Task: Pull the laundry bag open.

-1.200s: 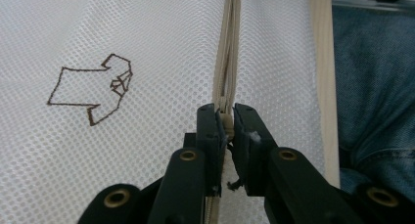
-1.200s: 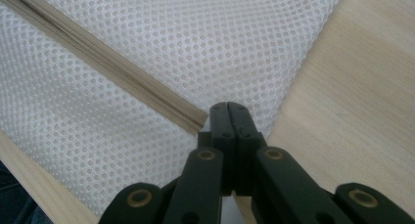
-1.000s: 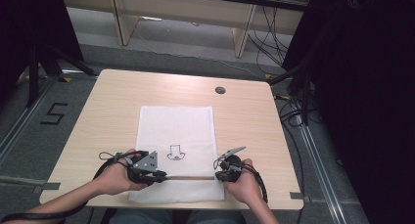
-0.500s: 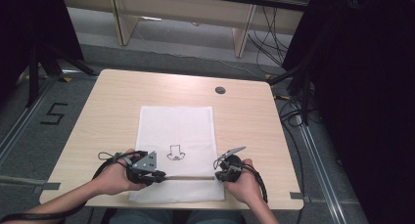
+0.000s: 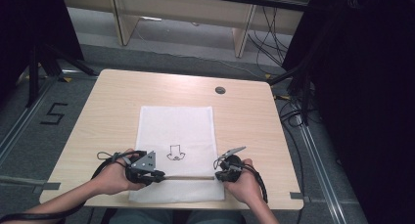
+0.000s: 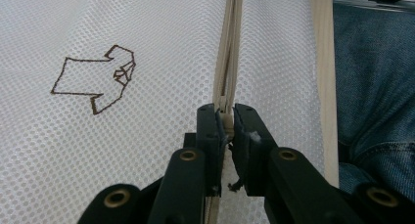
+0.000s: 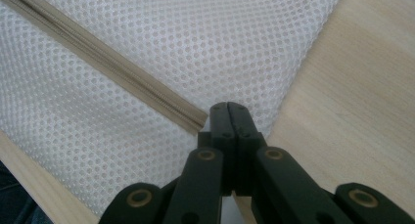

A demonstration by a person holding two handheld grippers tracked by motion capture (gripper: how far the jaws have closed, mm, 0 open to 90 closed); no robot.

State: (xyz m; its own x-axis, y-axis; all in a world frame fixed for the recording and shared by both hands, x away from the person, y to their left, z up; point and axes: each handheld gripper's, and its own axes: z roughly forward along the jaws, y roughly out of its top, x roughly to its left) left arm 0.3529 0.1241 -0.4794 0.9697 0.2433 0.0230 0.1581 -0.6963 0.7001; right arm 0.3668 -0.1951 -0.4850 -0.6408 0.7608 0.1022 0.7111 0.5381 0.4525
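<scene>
1. Left side, high view: the person's left hand (image 5: 110,177) is holding the left gripper (image 5: 157,175) low over the near-left part of a white mesh laundry bag (image 5: 177,123), which is lying flat on the wooden table (image 5: 244,116), centred & toward the near edge.
2. Left gripper view: the jaws are pinching the zipper pull (image 6: 225,120), a small cream tab at the near end of the beige zipper (image 6: 229,48). The pads are pressing it from both sides w/ only the tab's thickness between them.
3. Centre: a brown shirt-outline logo (image 5: 176,153) is sitting on the mesh just beyond the zipper line, which is running across the bag's near end betw. the two grippers.
4. Right side: the right gripper (image 5: 219,174), in the right hand (image 5: 244,185), is resting at the zipper's other end, near the bag's right edge. In the right gripper view its jaws are pressed fully together; they seem to be nipping the mesh beside the zipper's end stop (image 7: 198,122), but fabric betw. the pads can't be confirmed.
5. Step in hand (judged): anchoring the bag w/ the right gripper while the left is gripping the slider, ready to run the zipper.
6. Next move (judged): drawing the pull straight along the track toward the right gripper, keeping the pinch firm & the mesh taut so the tab isn't slipping out.
</scene>
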